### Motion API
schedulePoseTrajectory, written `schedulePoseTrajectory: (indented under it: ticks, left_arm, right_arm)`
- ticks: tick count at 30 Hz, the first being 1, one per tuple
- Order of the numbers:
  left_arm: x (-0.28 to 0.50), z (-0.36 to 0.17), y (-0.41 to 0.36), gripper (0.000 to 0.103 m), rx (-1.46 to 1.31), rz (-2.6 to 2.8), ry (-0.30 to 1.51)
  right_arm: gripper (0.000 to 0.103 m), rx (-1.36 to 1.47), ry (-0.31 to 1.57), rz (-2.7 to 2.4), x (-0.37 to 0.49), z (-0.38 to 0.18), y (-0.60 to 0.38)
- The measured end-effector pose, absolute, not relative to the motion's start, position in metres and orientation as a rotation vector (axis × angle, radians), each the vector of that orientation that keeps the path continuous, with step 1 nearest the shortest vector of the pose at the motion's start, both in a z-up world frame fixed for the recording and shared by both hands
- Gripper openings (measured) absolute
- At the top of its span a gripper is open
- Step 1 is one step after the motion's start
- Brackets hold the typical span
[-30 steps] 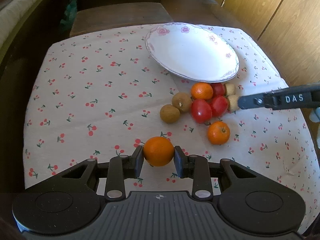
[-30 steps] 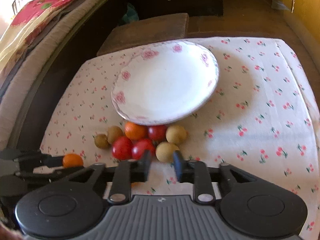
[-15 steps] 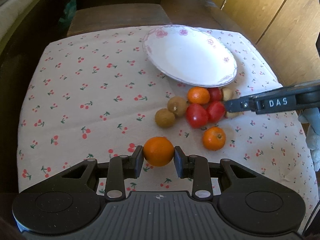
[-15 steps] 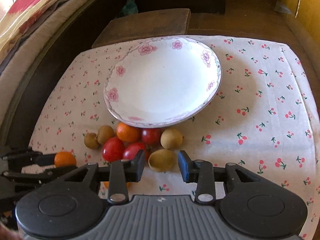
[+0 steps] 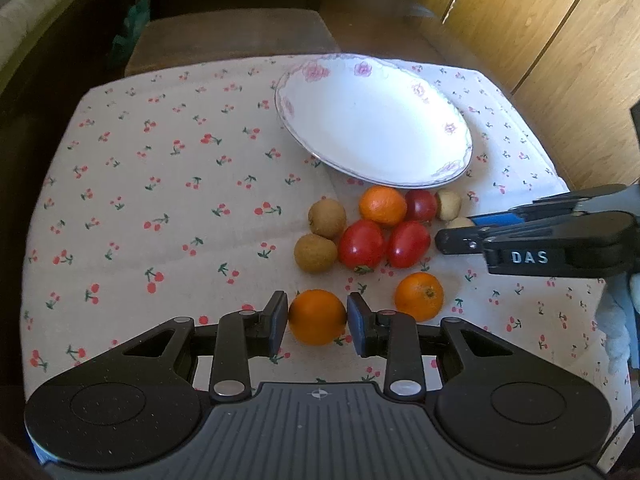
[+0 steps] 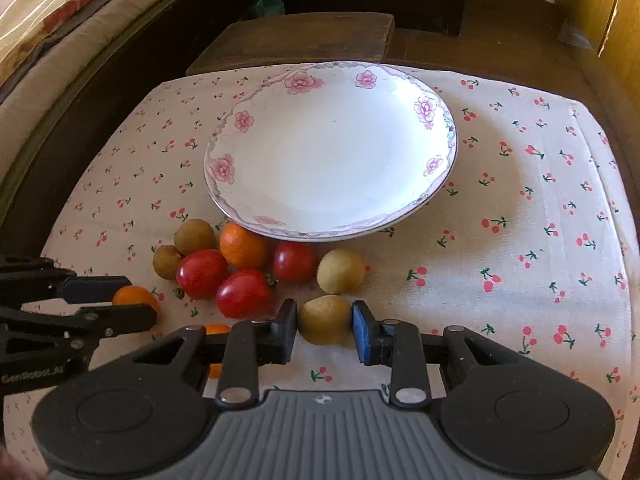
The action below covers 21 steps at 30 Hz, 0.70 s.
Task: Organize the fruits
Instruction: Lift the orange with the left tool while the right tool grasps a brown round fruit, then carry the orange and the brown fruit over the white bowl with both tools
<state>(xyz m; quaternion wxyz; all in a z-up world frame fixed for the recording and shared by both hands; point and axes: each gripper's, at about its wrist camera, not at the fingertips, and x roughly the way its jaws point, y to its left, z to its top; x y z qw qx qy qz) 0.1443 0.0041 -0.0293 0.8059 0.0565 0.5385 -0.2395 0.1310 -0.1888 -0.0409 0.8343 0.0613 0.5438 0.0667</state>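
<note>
Orange citrus fruit [image 5: 317, 317] sits pinched in the left gripper [image 5: 317, 322] jaws, low over the cherry-print cloth [image 5: 160, 200] on the worktop. Right gripper [image 6: 325, 326] jaws are closing around a tan round fruit [image 6: 324, 319] (right pad not quite touching), near the floral plate [image 6: 436, 164].

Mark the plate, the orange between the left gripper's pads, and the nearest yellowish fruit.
plate [image 6: 448, 120], right wrist view, far rim.
orange [image 5: 317, 317], left wrist view, its middle.
yellowish fruit [image 6: 324, 319], right wrist view, its middle.
</note>
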Motion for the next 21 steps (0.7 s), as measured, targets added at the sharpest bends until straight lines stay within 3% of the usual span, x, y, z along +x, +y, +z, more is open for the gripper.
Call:
schedulePoseTrajectory:
  ticks: [21]
  left_arm:
    - [0.145, -0.019, -0.011, 0.04, 0.176, -0.458, 1.122]
  right_arm:
    - [0.031, 0.172, 1.078, 0.156, 0.122, -0.007, -0.204]
